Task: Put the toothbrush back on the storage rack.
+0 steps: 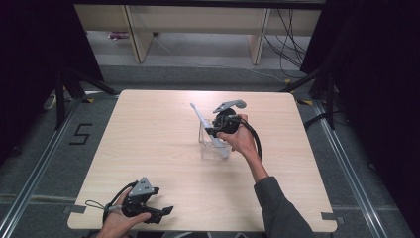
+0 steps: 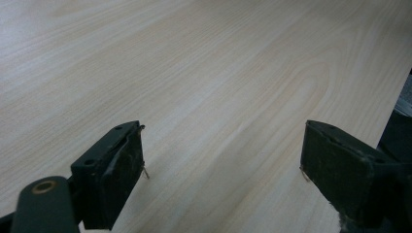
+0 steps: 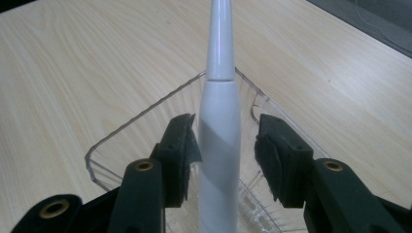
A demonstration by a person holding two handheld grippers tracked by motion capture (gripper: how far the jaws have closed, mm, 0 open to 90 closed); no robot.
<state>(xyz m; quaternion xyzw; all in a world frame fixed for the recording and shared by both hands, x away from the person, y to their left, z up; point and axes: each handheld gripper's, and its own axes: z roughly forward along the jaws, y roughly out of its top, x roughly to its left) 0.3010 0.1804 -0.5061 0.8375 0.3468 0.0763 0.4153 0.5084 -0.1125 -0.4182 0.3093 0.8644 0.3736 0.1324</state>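
High view, table (image 1: pixel 163 148): light wood-grain top with rounded corners; the near edge is partly covered by the person's forearms.
Right arm: grey sleeve (image 1: pixel 280 210) enters from the bottom edge, which cuts it off; the hand wraps the gripper body and hides much of it.
Clear container (image 1: pixel 210 146): transparent rectangular box near the table centre; its walls are hard to make out from above. In the right gripper view the rim (image 3: pixel 145 114) is plain, and the near wall is cut off by the lower edge.
Right gripper (image 1: pixel 218 130): positioned over the container. In the right gripper view (image 3: pixel 227 145) the jaws stand either side of the toothbrush handle; the left pad touches it, and a narrow gap shows at the right pad. Grasp not confirmed: cannot tell.
Left gripper (image 1: pixel 166 210): resting at the near left edge of the table, well apart from the container. In the left gripper view (image 2: pixel 223 165) the jaws are spread wide with bare table between them: released.
Electric toothbrush (image 1: pixel 208 130): white, tilted, lower end inside the container, head pointing up and away to the left. In the right gripper view (image 3: pixel 219 126) the head is cut off by the top edge.
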